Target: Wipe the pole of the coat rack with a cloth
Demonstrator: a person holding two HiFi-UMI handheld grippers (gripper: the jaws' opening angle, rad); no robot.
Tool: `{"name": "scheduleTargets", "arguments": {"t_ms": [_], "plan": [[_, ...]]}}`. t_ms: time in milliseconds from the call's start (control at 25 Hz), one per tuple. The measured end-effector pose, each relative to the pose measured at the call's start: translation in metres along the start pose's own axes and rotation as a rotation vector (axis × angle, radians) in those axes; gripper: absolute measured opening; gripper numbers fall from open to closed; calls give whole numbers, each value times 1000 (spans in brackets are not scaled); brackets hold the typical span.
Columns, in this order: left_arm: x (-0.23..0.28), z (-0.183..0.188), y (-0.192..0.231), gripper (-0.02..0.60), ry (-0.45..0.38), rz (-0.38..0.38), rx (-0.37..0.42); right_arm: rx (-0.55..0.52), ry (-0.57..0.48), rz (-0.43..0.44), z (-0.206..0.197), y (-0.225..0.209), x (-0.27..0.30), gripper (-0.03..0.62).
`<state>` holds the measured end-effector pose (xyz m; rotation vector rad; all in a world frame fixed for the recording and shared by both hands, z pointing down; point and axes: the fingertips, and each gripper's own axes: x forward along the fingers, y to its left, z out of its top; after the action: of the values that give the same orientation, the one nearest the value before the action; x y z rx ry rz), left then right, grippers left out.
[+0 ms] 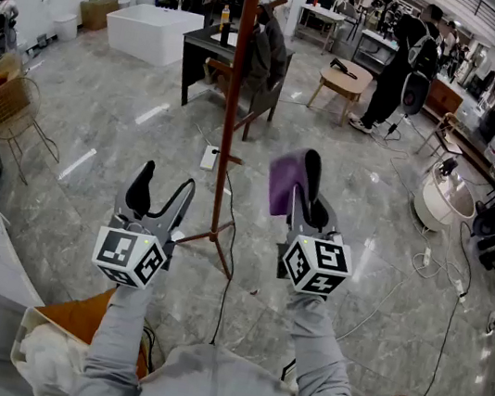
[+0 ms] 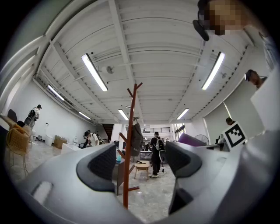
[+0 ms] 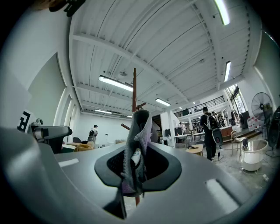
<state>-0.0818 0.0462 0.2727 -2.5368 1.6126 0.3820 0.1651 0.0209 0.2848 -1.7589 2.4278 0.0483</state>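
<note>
Hovering at the left above the glossy grey stone floor [image 1: 133, 98], the grey left gripper [image 1: 166, 184] carries a cube of square markers, and its two black-padded jaws stand wide apart with nothing between them. In the left gripper view [image 2: 140, 162] the tall reddish-brown wooden coat rack pole [image 2: 130, 144] shows through that gap, farther off and untouched. In the head view the pole [image 1: 235, 96] rises between the two grippers on splayed legs, a dark grey jacket [image 1: 270, 50] hanging on its upper pegs. To its right, apart from it, the grey right gripper [image 1: 307, 182] has its jaws pressed together on a folded purple cloth [image 1: 283, 181], which sticks up past the tips; the right gripper view [image 3: 136, 162] shows the cloth [image 3: 138, 144] pinched upright, the pole [image 3: 134, 87] behind it
</note>
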Motion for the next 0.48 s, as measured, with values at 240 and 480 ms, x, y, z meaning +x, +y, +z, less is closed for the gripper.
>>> {"name": "scheduleTargets", "arguments": {"t_ms": [240, 480], "plan": [[5, -1, 1, 380, 1, -6, -4, -1, -1, -2, 1, -2, 4, 52], [7, -1, 3, 380, 4, -7, -2, 2, 0, 1, 0, 1, 7, 52]]}}
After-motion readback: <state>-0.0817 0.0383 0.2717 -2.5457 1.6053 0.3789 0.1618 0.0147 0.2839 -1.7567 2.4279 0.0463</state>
